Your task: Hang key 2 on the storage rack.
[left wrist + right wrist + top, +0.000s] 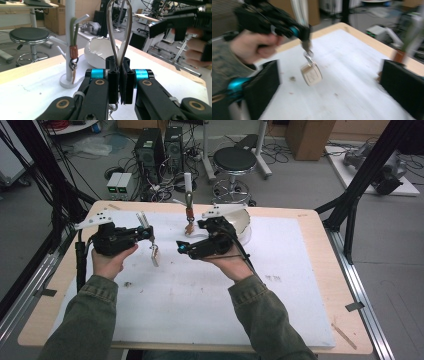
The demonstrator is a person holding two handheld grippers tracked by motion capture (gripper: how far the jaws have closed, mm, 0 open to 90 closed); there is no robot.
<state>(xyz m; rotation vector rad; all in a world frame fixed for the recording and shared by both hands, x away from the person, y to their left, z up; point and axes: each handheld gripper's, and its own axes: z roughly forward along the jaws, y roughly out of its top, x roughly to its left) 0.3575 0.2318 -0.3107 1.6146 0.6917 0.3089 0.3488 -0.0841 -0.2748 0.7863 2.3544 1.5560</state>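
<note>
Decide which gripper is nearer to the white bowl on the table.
Right. The right gripper is held just in front of the white bowl; the left gripper, clamping a keyring, is farther off to its left.

A silver teardrop-shaped metal clip (119,30) stands upright, pinched at its narrow end between the closed jaws of the left gripper (119,75). A pale wooden tag (311,73) hangs from it on small rings, above the white mat (200,295). A second keychain with a green strap and brown tag (73,50) hangs on the white peg stand (69,40), beyond the clip.
</note>
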